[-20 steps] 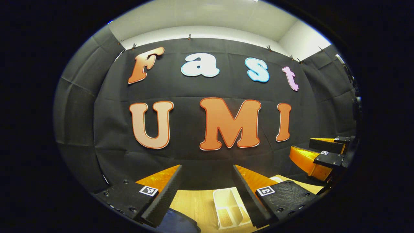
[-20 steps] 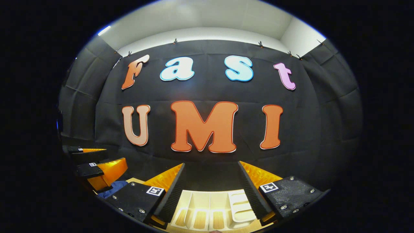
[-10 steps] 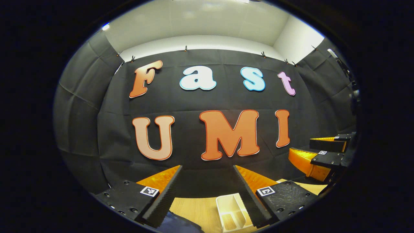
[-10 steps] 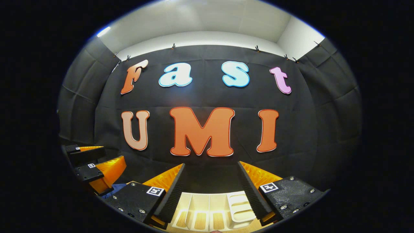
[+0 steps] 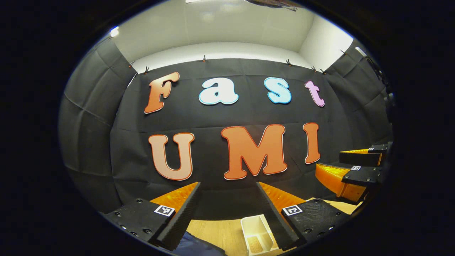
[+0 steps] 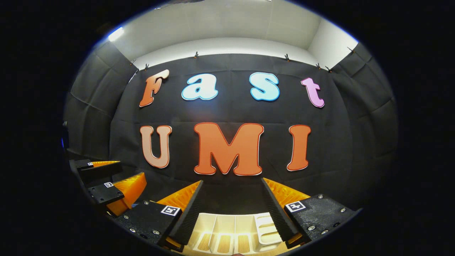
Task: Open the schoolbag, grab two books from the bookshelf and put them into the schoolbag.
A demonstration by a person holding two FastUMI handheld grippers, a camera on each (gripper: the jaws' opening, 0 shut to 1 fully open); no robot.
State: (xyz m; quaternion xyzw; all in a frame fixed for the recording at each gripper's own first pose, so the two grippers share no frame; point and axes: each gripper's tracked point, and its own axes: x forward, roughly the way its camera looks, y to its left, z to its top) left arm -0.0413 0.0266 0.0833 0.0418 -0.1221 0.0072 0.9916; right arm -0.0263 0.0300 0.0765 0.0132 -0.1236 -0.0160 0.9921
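In the left gripper view my left gripper [image 5: 228,185] is open with nothing between its fingers, held above the wooden table [image 5: 218,231] and aimed at the booth wall. A corner of the dark blue schoolbag [image 5: 197,247] lies under its left finger. The white bookshelf [image 5: 257,234] sits low beside its right finger. My right gripper [image 5: 350,174] hangs open at the right edge. In the right gripper view my right gripper [image 6: 232,181] is open and empty, and the white bookshelf [image 6: 233,231] with its upright dividers stands below and between its fingers. The left gripper [image 6: 106,185] hangs open at the left.
The black cloth wall [image 6: 227,113] closes the booth behind the table, with cloth side walls to left and right. The light wooden tabletop [image 5: 341,204] runs under both grippers.
Both views have tilted slightly upward, so the bookshelf and schoolbag sit lower. The blue bag corner has slipped out of the right gripper view. Both grippers stay open.
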